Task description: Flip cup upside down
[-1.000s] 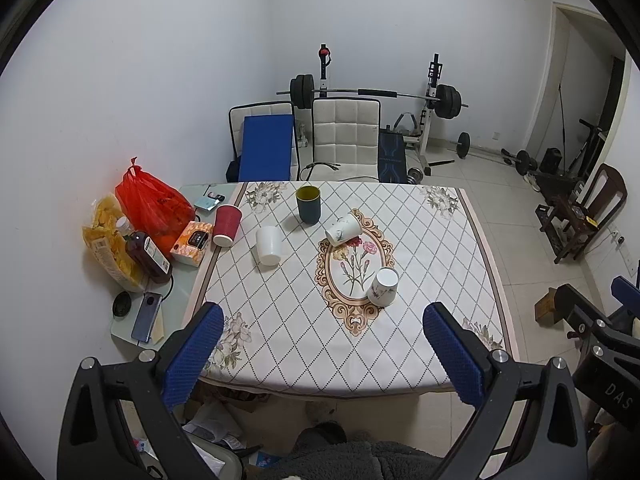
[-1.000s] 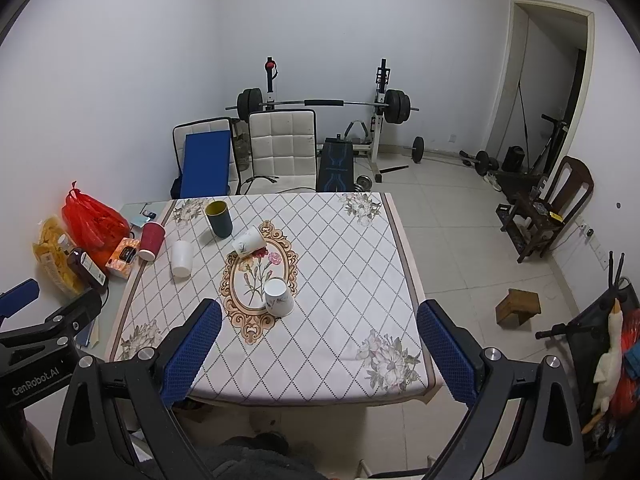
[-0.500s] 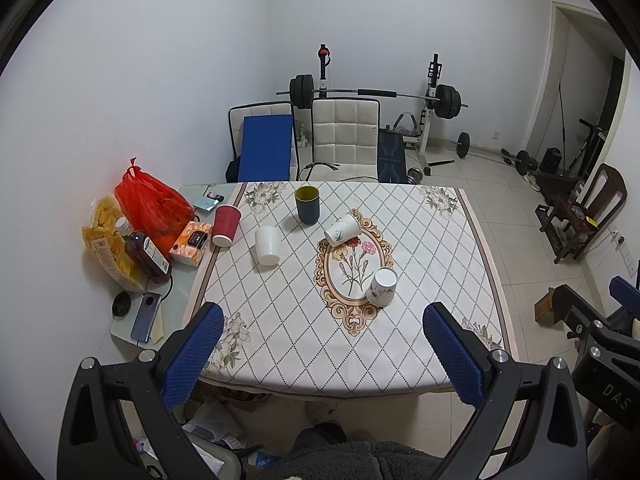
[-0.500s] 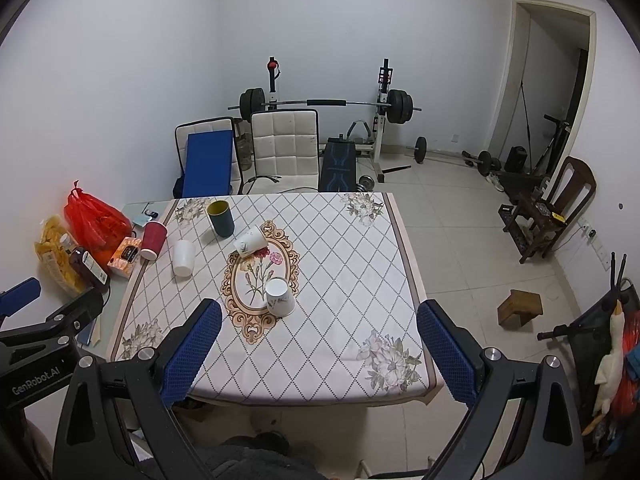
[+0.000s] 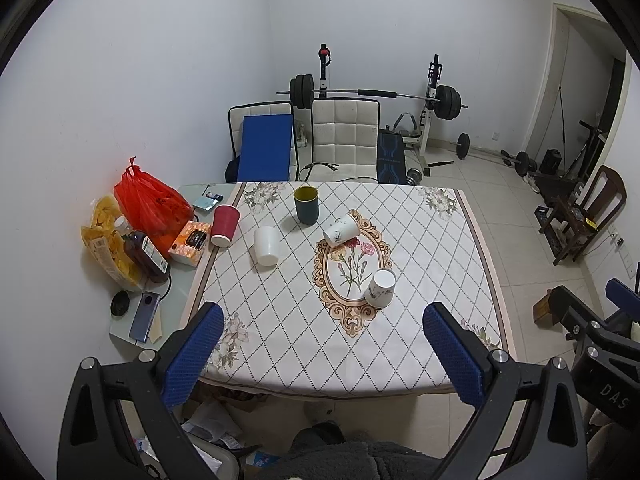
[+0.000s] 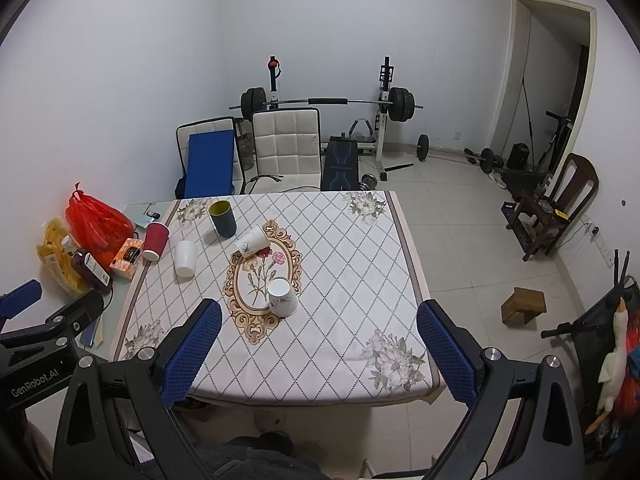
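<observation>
Fingers (image 5: 454, 354) spread as before, cups (image 5: 380, 287) seemingly unmoved, view barely shifted

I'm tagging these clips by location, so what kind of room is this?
Probably a room in a home, doubling as a gym: a cloth-covered table with cups, padded chairs behind it, and a barbell rack.

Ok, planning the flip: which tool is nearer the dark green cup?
Left, likely. The left tool faces the dark green cup almost head-on; from the right tool it sits well off to the left.
</observation>
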A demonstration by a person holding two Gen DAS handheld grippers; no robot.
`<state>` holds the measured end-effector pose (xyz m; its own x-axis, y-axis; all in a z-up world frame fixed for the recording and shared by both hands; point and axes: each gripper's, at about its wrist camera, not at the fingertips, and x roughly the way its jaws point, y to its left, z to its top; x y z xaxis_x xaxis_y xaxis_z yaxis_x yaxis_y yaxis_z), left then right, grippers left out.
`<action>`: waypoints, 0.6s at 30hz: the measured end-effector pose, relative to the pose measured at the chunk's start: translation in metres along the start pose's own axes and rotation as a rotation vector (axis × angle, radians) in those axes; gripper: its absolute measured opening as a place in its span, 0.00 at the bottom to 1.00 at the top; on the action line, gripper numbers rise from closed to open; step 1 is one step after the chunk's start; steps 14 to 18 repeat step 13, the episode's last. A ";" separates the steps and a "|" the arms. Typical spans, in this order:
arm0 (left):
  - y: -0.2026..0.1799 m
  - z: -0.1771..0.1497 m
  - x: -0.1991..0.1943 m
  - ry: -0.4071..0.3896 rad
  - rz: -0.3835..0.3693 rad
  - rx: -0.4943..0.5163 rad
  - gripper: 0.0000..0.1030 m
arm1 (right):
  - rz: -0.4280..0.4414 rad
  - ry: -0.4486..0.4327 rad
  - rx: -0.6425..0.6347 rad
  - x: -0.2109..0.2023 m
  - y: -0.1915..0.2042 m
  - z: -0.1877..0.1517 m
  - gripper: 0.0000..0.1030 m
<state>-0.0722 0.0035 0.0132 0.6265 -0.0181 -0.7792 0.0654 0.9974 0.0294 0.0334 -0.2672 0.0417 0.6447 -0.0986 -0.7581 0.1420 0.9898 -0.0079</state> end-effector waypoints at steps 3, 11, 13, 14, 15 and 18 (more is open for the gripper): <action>0.000 0.000 0.000 0.000 -0.001 -0.001 0.99 | 0.000 0.001 0.000 0.000 0.000 0.000 0.97; 0.001 0.000 0.000 -0.002 -0.001 0.001 0.99 | 0.005 0.002 0.004 0.001 0.001 0.000 0.97; -0.001 0.000 -0.001 -0.003 -0.003 0.003 0.99 | 0.004 0.000 0.003 0.001 0.002 0.000 0.97; -0.001 0.000 -0.001 -0.003 -0.003 0.003 0.99 | 0.004 0.000 0.003 0.001 0.002 0.000 0.97; -0.001 0.000 -0.001 -0.003 -0.003 0.003 0.99 | 0.004 0.000 0.003 0.001 0.002 0.000 0.97; -0.001 0.000 -0.001 -0.003 -0.003 0.003 0.99 | 0.004 0.000 0.003 0.001 0.002 0.000 0.97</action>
